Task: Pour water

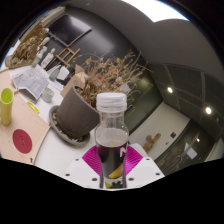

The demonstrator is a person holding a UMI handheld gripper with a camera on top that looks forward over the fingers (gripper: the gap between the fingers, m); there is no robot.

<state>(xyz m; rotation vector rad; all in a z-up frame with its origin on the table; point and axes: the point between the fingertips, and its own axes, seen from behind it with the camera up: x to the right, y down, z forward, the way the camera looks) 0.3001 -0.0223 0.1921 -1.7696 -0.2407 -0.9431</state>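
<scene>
Clear plastic bottle point(111, 135), white ribbed screw cap, dark liquid filling its lower part, sits upright between the gripper point(110, 165) fingers. Both magenta pads point(95, 160) press its sides, so the gripper is closed on it, bottle raised above the white table point(55, 150). Behind it: dark round pot point(75, 112) with dried brown branches point(115, 70). Further back, yellow-green cup point(7, 97), red disc point(22, 141), papers point(30, 78).

White table point(60, 150) — red discs point(22, 141), yellow cup point(7, 98) (papers point(30, 78) beyond).
</scene>
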